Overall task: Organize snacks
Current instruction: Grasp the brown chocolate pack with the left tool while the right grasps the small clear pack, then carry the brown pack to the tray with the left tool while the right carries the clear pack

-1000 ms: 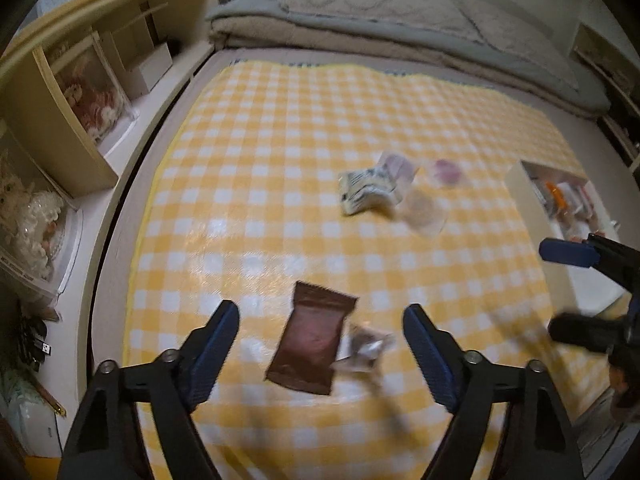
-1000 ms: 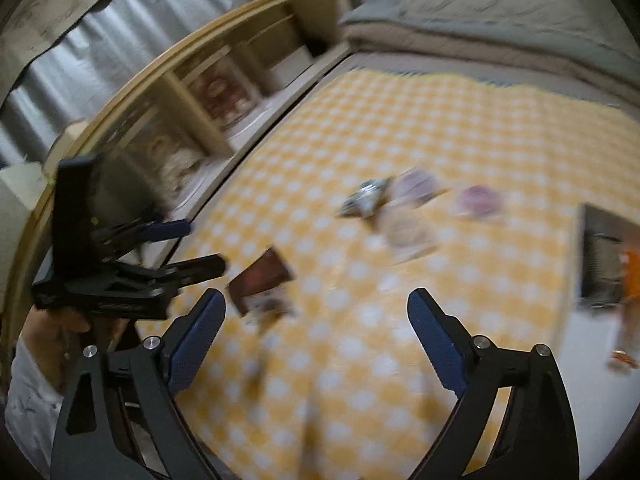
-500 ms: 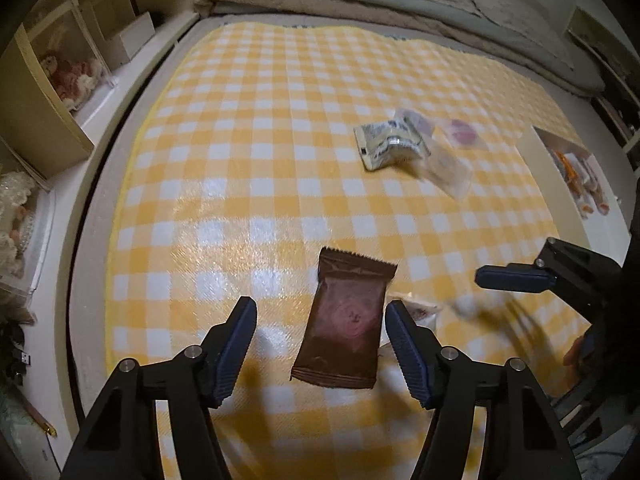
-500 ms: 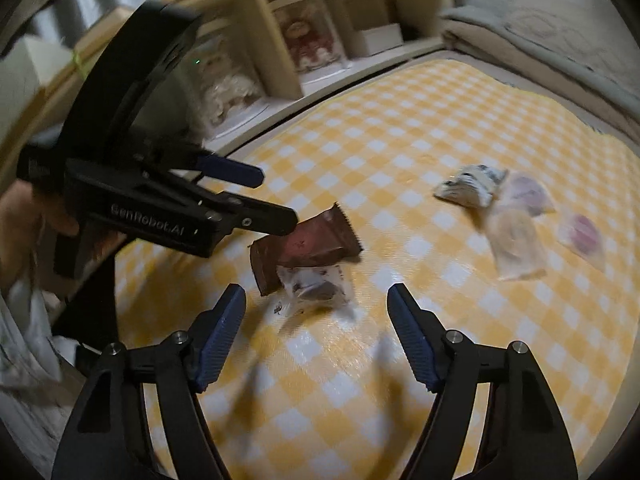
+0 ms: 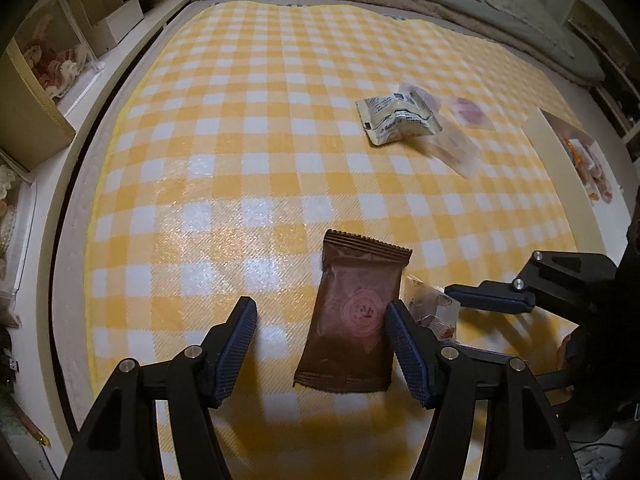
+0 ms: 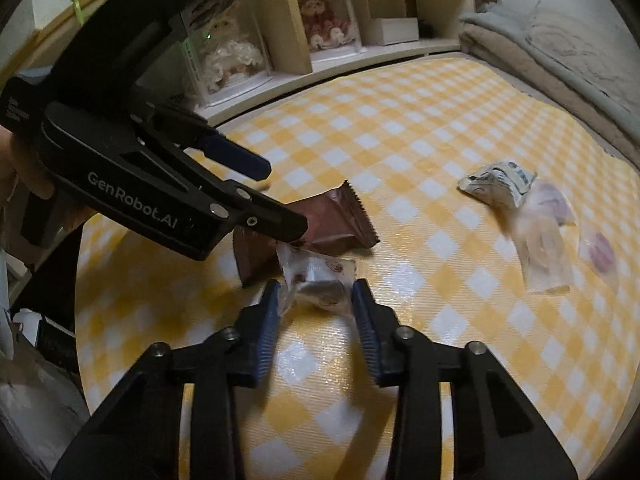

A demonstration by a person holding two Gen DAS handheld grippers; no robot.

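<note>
Right gripper [image 6: 314, 300] is closing around the clear packet [image 6: 316, 280] at frame centre — light, crinkly, slippery, best pinched mid-body. Left gripper [image 5: 320, 332] gapes over the brown pouch [image 5: 354, 316].

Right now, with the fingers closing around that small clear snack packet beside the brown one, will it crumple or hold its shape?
Probably some of both. The clear packet looks like thin crinkly film, so its loose edges will likely buckle as the right gripper closes. The dark lump inside may resist squeezing. It seems light, and the glossy film could slip. It touches the brown packet, which might shift.
</note>
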